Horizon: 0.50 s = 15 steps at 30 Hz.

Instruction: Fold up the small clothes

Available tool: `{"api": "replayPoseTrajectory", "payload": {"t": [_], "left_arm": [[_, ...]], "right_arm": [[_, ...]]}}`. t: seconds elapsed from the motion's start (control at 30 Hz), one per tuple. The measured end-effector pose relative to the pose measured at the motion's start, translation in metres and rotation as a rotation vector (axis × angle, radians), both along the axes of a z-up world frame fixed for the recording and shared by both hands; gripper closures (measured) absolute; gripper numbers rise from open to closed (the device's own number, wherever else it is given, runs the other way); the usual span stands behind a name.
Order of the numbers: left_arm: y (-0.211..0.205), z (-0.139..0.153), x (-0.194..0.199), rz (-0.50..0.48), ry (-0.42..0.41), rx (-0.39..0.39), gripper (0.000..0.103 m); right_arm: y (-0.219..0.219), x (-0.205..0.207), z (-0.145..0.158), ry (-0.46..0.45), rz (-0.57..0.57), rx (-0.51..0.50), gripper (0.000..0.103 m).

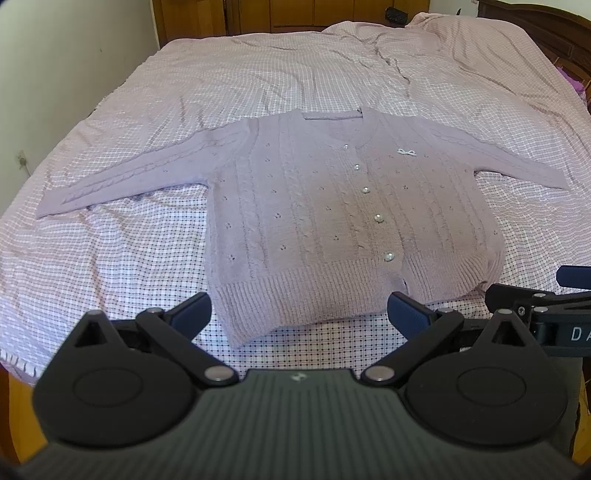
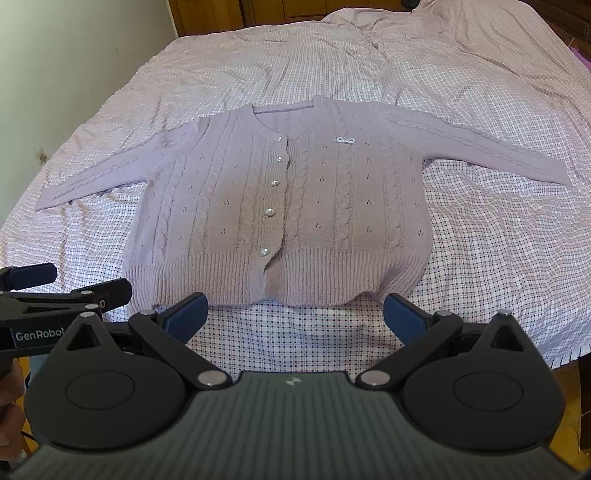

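Observation:
A small lilac knitted cardigan with pearl buttons lies flat and face up on the bed, both sleeves spread out sideways, its ribbed hem toward me. My left gripper hovers open just short of the hem's left part, with nothing between its blue pads. In its own view my right gripper stands open near the hem's middle, also holding nothing. Each gripper shows at the edge of the other's view: the right gripper and the left gripper.
The bed is covered by a rumpled pink-checked sheet that reaches to its front edge. A wall runs along the left side. Wooden furniture stands beyond the far end. A hand holds the left gripper.

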<state>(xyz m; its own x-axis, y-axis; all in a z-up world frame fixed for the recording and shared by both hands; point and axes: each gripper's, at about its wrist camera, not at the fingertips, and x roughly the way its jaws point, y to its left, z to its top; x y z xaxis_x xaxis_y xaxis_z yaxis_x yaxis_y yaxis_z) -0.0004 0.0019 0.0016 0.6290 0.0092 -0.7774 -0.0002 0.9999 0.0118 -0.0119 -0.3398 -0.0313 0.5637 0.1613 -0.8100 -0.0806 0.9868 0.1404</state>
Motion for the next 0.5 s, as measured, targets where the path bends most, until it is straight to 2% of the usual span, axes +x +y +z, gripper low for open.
{"api": "replayPoseTrajectory", "payload": {"t": [0.5], "left_arm": [[-0.0018, -0.0023, 0.0002, -0.009, 0.005, 0.004, 0.000]], "right_arm": [[0.0014, 0.0006, -0.0013, 0.006, 0.001, -0.004, 0.000]]}}
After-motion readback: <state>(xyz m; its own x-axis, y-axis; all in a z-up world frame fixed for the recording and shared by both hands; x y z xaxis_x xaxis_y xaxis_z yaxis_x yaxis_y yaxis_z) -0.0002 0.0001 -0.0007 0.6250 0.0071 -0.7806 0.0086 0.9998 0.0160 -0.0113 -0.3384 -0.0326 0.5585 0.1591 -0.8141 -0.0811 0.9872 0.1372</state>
